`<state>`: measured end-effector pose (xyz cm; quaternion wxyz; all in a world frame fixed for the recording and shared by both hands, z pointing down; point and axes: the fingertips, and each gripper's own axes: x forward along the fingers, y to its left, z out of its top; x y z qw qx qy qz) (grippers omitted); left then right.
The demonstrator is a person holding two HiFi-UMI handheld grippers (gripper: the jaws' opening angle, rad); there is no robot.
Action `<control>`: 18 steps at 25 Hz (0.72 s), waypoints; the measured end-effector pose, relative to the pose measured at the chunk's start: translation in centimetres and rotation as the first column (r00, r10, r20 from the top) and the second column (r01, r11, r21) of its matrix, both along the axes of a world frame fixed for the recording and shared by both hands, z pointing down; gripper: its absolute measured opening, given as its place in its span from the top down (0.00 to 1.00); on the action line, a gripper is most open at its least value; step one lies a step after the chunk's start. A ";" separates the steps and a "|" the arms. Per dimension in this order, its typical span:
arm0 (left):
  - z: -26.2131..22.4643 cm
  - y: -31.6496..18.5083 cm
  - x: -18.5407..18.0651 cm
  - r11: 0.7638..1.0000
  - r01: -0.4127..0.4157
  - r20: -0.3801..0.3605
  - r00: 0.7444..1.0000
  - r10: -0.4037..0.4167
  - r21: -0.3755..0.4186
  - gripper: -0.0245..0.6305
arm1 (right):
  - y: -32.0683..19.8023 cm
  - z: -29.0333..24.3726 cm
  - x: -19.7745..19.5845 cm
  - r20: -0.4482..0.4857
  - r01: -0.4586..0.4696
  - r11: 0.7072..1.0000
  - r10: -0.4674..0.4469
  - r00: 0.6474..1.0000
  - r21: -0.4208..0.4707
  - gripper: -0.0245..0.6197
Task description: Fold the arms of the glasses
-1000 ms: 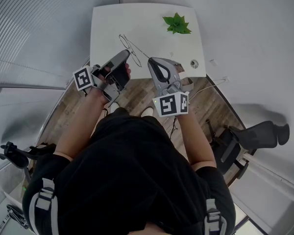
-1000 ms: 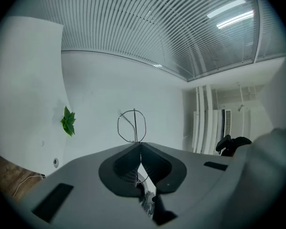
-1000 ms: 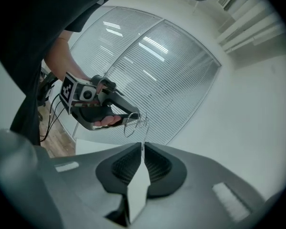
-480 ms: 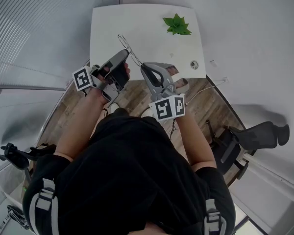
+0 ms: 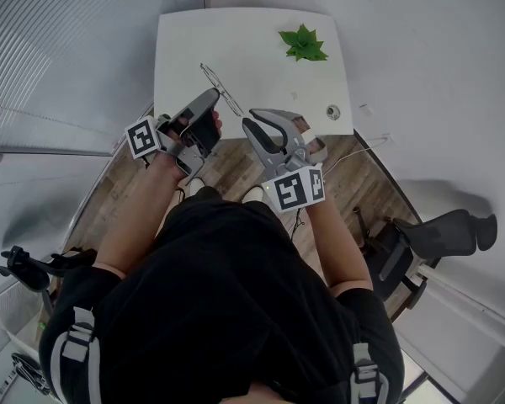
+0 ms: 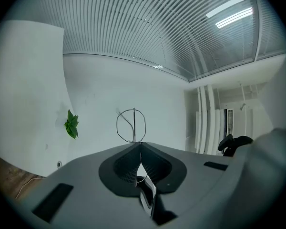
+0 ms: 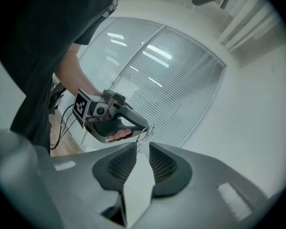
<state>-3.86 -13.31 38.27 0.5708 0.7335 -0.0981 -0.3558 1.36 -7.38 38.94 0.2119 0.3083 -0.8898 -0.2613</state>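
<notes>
The thin wire-framed glasses [image 5: 221, 87] hang over the near part of the white table [image 5: 261, 66]. My left gripper [image 5: 215, 93] is shut on the frame from the near left. In the left gripper view one round lens rim [image 6: 131, 125] stands just past the closed pads of that gripper [image 6: 136, 144]. My right gripper [image 5: 250, 118] sits just to the right of the glasses, apart from them. Its jaws are opening, and in the right gripper view nothing shows in the gap of the right gripper [image 7: 143, 149]. That view also shows the left gripper [image 7: 112, 120] and the glasses [image 7: 145, 131] ahead.
A green leafy sprig [image 5: 303, 42] lies at the table's far right, also seen as a sprig [image 6: 71, 124] in the left gripper view. A small round fitting [image 5: 333, 109] sits near the table's right front corner. Wooden floor, a cable and a dark chair [image 5: 446, 230] lie beside the table.
The right gripper pushed left against the glasses' arm, then opened and drew back slightly right. The glasses now look narrower, the arm lying along the frame. The left gripper held still.
</notes>
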 end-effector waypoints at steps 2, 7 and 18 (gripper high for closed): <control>0.2 -0.1 -0.1 1.000 0.002 0.004 1.000 -0.002 -0.004 0.95 | 0.2 -0.9 0.5 0.079 -0.006 1.000 0.007 0.997 -0.019 0.82; 1.0 -0.2 -0.1 1.000 -0.004 0.007 1.000 0.004 -0.009 0.95 | -1.1 -3.3 1.9 0.258 -0.021 0.998 0.037 0.965 -0.062 0.89; 1.9 0.0 0.2 0.999 -0.018 0.022 1.000 0.019 -0.035 0.94 | -3.6 -2.7 4.6 0.493 -0.053 0.975 0.157 0.856 -0.218 0.94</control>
